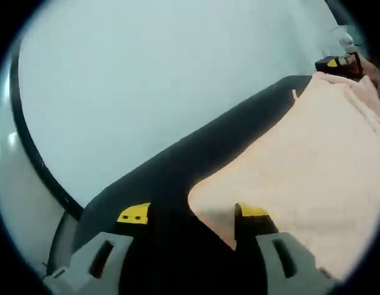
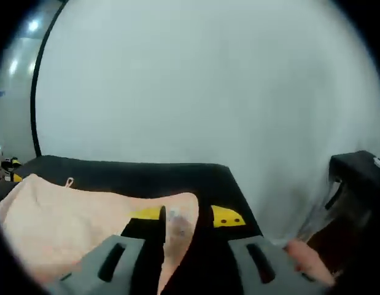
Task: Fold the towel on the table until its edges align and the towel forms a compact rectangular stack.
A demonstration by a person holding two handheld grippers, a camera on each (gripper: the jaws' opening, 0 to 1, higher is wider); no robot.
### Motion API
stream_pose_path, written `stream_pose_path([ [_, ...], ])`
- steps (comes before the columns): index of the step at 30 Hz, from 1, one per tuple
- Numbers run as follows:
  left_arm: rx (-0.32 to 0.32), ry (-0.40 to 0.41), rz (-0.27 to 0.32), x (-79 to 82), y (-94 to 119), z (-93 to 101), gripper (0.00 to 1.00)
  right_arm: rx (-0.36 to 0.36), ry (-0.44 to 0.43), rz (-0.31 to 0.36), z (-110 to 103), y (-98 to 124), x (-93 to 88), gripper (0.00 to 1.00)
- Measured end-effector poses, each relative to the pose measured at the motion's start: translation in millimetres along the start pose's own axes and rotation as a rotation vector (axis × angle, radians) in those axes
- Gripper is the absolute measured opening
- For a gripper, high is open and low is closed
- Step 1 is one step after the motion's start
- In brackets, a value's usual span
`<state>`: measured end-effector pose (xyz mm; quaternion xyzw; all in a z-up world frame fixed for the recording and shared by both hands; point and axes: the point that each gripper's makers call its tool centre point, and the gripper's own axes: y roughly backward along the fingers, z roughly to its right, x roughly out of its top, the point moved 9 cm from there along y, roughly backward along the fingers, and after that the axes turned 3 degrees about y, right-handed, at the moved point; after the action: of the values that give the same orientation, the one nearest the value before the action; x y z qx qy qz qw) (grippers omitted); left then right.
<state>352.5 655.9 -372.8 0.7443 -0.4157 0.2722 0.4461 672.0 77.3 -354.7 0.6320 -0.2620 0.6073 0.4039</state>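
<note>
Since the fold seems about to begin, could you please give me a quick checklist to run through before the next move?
1. Left gripper on a towel corner: ok, corner lies between its jaws.
2. Right gripper on the other corner: ok, cloth between its jaws.
3. Both grips firmly shut: cannot tell.
4. Towel lying flat between the corners: ok.
5. Dark table bare beyond the towel: ok.
6. Edges aligned: not ok, no fold yet.

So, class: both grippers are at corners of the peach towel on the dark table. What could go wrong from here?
1. The left gripper has only the tip of a towel corner against one jaw, so it may slip free when lifted.
2. The right gripper has its corner bunched, so the edges may not line up.
3. Both corners sit near the table edge; cloth could slide off.
</note>
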Motion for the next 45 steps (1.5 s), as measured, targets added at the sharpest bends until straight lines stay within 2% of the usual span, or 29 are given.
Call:
stream_pose_path([
  [2, -0.035, -0.074, 0.01, -5.2, 21, 10.1, 0.39, 0.028, 0.057, 0.032, -14, 26, 1.4, 0.2],
  [3, -0.045, -0.097, 0.008, -6.7, 26, 13.8, 0.36, 0.04, 0.058, 0.047, -18, 33, 1.2, 0.2],
  [4, -0.058, -0.131, -0.003, -7.5, 38, 26.8, 0.35, 0.041, 0.048, 0.064, -22, 49, -1.8, 0.2],
  [6, -0.108, -0.18, -0.008, -12.6, 49, 36.6, 0.35, 0.056, 0.059, 0.067, -29, 66, -10.7, 0.19],
  [8, -0.129, -0.176, -0.013, -14.2, 62, 47.2, 0.35, 0.078, 0.087, 0.046, -34, 78, -23.1, 0.19],
  [11, -0.159, -0.199, 0.0, -14.5, 79, 62.4, 0.34, 0.104, 0.102, 0.029, -41, 91, -37.4, 0.19],
  [13, -0.217, -0.267, -0.008, -16.3, 86, 73.9, 0.33, 0.131, 0.135, 0.012, -46, 97, -46.3, 0.19],
  [16, -0.257, -0.356, -0.034, -13.1, 100, 92.7, 0.33, 0.146, 0.174, 0.0, -49, 106, -53.5, 0.2],
  [20, -0.281, -0.386, -0.041, -6.4, 120, 107.5, 0.33, 0.141, 0.201, 0.021, -53, 126, -56.4, 0.2],
  [21, -0.288, -0.388, -0.049, -5.9, 125, 111.4, 0.33, 0.146, 0.196, 0.029, -48, 123, -57.2, 0.2],
  [24, -0.326, -0.425, -0.103, -11.7, 140, 128.5, 0.36, 0.162, 0.187, 0.038, -49, 127, -64.8, 0.2],
  [26, -0.319, -0.437, -0.127, -16.7, 144, 134.4, 0.36, 0.174, 0.168, 0.036, -53, 130, -65.3, 0.23],
  [30, -0.248, -0.503, -0.194, -27.6, 148, 136.3, 0.36, 0.19, 0.181, 0.048, -57, 132, -63.4, 0.22],
  [34, -0.213, -0.499, -0.169, -28.7, 148, 138.9, 0.35, 0.214, 0.258, 0.049, -67, 140, -65.8, 0.22],
  [36, -0.183, -0.528, -0.157, -28.7, 145, 137.6, 0.33, 0.221, 0.252, 0.053, -67, 142, -66.2, 0.22],
  [42, -0.18, -0.6, -0.156, -26.5, 140, 141.3, 0.29, 0.22, 0.223, 0.055, -60, 143, -60.2, 0.23],
  [45, -0.21, -0.673, -0.135, -26.5, 138, 146.6, 0.21, 0.23, 0.221, 0.06, -64, 148, -59.6, 0.23],
])
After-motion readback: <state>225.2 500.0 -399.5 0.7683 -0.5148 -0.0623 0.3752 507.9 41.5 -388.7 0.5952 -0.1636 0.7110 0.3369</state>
